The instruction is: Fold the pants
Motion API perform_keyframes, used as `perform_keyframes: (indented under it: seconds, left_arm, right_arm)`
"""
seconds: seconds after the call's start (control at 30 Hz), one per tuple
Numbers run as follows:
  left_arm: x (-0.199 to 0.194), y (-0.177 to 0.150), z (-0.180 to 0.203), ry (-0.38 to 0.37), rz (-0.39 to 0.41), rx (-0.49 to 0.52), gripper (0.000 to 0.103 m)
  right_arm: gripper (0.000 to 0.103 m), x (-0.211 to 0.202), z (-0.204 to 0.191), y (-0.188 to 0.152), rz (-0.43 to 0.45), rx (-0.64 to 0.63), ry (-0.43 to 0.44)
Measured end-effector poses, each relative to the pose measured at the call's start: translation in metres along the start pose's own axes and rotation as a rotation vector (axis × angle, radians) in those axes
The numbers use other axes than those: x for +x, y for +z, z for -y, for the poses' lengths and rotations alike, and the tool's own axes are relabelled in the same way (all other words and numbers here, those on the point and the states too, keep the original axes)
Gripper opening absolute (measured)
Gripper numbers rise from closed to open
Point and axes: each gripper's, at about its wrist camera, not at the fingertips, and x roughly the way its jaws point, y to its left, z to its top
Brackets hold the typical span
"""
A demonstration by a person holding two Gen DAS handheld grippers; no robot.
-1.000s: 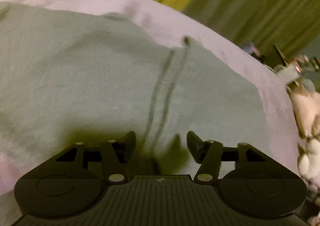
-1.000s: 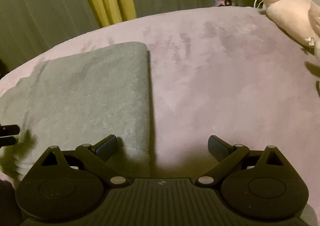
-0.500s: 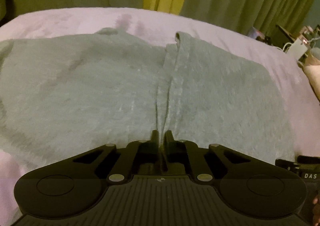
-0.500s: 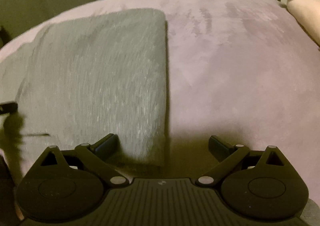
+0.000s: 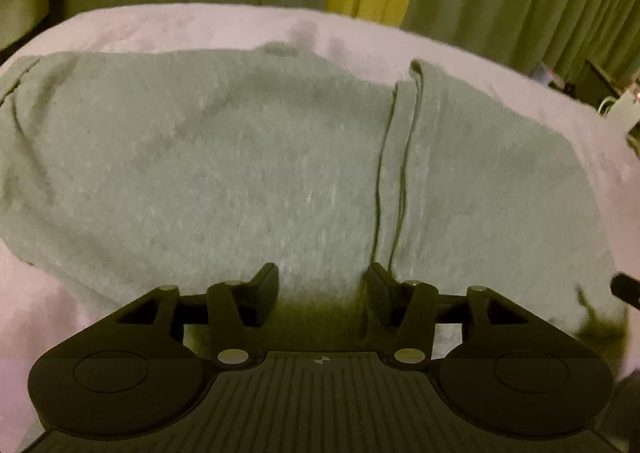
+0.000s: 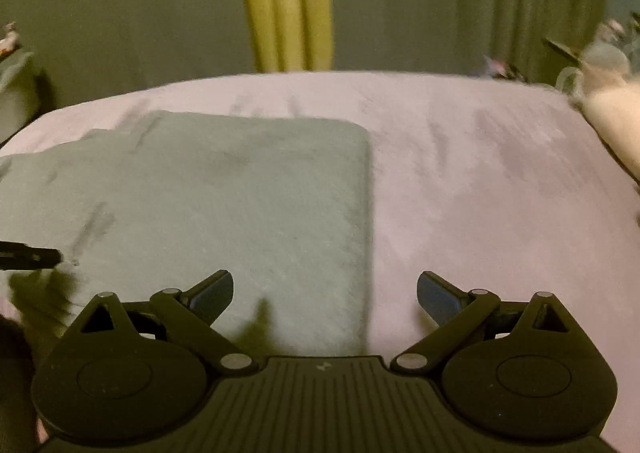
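Grey-green pants [image 5: 248, 173] lie folded flat on a pale pink bed [image 5: 168, 25], with a narrow raised ridge [image 5: 400, 173] running toward me. My left gripper [image 5: 322, 289] hovers just over the near edge of the cloth; its jaws are opening and the pads press on nothing. In the right wrist view the same pants [image 6: 224, 193] end in a straight right edge. My right gripper [image 6: 324, 293] stands open, its left finger over the cloth and its right finger over bare bed. A finger of the left gripper [image 6: 32, 255] shows at that view's left edge.
Olive and yellow curtains [image 6: 288, 1] hang behind the bed. A pale plush toy [image 6: 612, 109] and small clutter lie at the bed's far right. A light bin [image 5: 20, 1] stands beyond the bed's left corner.
My left gripper closed on the ridge of cloth half a second ago, then let go and shifted left of it. The right gripper drew back with its jaws still open.
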Motion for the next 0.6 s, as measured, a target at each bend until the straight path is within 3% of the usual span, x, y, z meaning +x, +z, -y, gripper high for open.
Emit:
perform_keyframes:
  seconds: [0.07, 0.17, 0.3, 0.4, 0.6]
  left_arm:
    - [0.001, 0.0, 0.002, 0.017, -0.003, 0.01, 0.056]
    - [0.0, 0.002, 0.004, 0.034, 0.002, 0.022, 0.061]
    - [-0.004, 0.007, 0.012, 0.054, 0.013, 0.061, 0.062]
    - [-0.007, 0.021, 0.024, 0.063, 0.059, 0.094, 0.074]
    - [0.001, 0.063, 0.053, -0.029, 0.147, 0.141, 0.092]
  right_arm:
    - [0.099, 0.011, -0.01, -0.006, 0.009, -0.044, 0.004]
    - [0.099, 0.042, -0.019, -0.027, -0.131, -0.098, -0.026]
    - [0.099, 0.04, -0.001, -0.031, -0.153, 0.053, 0.012]
    - [0.099, 0.042, 0.003, -0.032, -0.158, 0.076, 0.026]
    - [0.099, 0.042, 0.005, -0.035, -0.155, 0.106, 0.043]
